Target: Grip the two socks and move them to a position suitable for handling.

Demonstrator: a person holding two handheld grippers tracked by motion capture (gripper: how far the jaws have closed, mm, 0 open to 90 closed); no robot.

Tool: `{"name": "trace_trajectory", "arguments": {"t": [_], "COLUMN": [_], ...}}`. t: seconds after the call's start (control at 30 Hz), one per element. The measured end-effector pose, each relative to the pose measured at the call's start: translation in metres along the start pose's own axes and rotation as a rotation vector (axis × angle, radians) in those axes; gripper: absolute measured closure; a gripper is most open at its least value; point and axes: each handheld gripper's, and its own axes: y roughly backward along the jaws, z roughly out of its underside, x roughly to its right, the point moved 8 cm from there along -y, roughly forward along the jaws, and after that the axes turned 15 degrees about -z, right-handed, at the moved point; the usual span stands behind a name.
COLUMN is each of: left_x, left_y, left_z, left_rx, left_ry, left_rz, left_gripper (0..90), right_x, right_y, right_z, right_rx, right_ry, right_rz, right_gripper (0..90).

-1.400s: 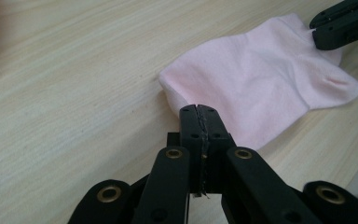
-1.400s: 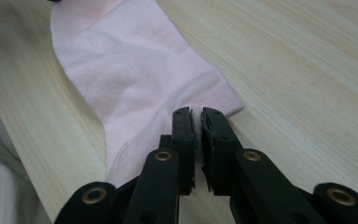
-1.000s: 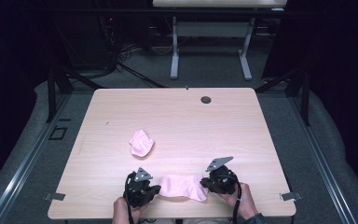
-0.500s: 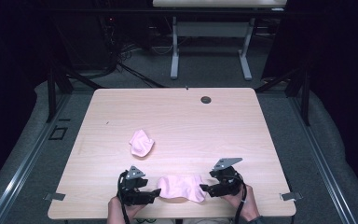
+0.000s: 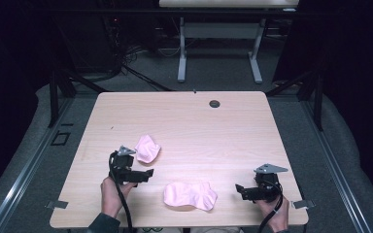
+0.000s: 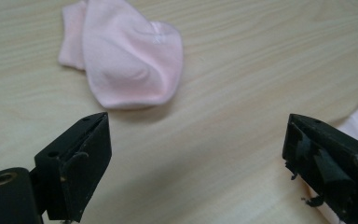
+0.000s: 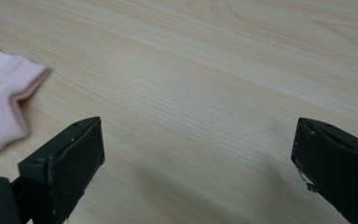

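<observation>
A flat pink sock (image 5: 190,195) lies near the table's front edge, between my two grippers and touched by neither. A second, crumpled pink sock (image 5: 147,148) (image 6: 126,56) sits farther back at the left. My left gripper (image 5: 149,173) (image 6: 196,163) stands open just in front of the crumpled sock; its jaws have just been opening, with only bare table between them. My right gripper (image 5: 239,190) (image 7: 198,168) is open to the right of the flat sock, whose cuff (image 7: 7,100) shows at the left of its view. Its jaws have also just been opening and hold nothing.
The light wooden table (image 5: 223,141) has a small dark round grommet (image 5: 214,103) near its far edge. Beyond it stands another table's white legs (image 5: 182,48) on grey floor. Metal brackets (image 5: 58,204) mark the front corners.
Both grippers let go of the flat sock's two ends and opened. The left one moved left and back toward the crumpled sock. The right one moved right. The flat sock stayed lying on the table.
</observation>
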Motion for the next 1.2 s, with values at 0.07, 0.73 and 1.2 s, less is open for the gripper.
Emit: {"name": "trace_trajectory", "arguments": {"t": [0.07,0.73,1.2], "left_x": [-0.003,-0.033,-0.031], "left_y": [-0.003,-0.059,-0.088], "left_z": [-0.003,-0.059,-0.043], "left_rx": [-0.002,-0.085,-0.202], "left_ry": [-0.006,0.005,-0.018], "left_rz": [-0.004,-0.065,-0.099], "left_gripper": [8.7,31.6,56.3], "right_x": [0.006,0.021,0.021], "right_y": [0.001,0.004,0.003], "right_z": [0.003,0.013,0.013], "right_rx": [0.002,0.033,0.037], "right_ry": [-0.004,0.041,0.043], "right_rz": [0.012,0.089,0.094], "right_gripper": [2.9,13.9,14.4]}}
